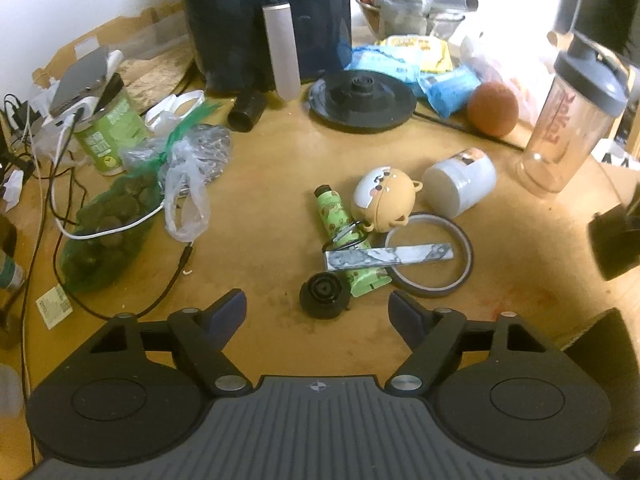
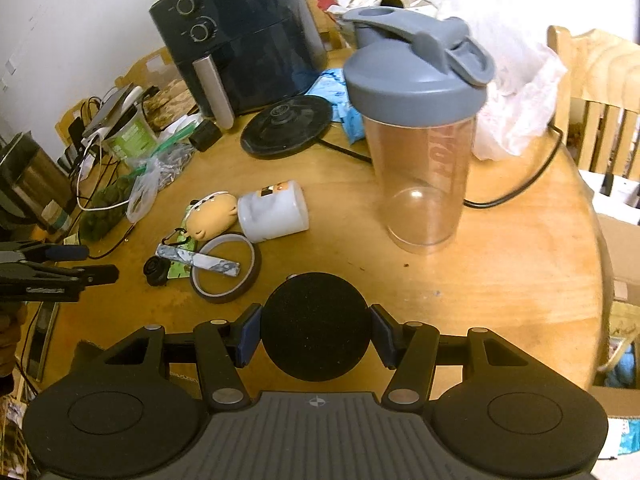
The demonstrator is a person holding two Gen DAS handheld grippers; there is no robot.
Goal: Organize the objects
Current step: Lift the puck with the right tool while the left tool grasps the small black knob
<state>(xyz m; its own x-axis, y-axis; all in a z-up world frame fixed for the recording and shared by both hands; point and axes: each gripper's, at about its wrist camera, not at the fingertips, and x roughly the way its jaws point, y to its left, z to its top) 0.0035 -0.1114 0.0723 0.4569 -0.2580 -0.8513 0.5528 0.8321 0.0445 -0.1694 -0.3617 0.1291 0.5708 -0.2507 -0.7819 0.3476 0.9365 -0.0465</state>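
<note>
Right gripper point(image 2: 315, 330) is clamping a black disc point(image 2: 315, 326) near the table point(image 2: 500, 280) edge. Left gripper point(image 1: 317, 308) is hanging wide, empty, just short of the black knob point(image 1: 322, 294). Farther: green tube point(image 1: 344, 236), tape ring point(image 1: 430, 258). Next, likely: centre on the knob, then grip.

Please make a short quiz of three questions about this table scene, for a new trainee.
1. True or false: the right gripper is clamped on a round black object.
2. What lies across the tape ring? A) marbled bar B) a spoon C) a pencil
3. Fill in: the clear shaker bottle has a ____ lid.

Key: 1 true; 2 A; 3 grey. Note that the left gripper is open, with a small black cap just ahead of it.
</note>
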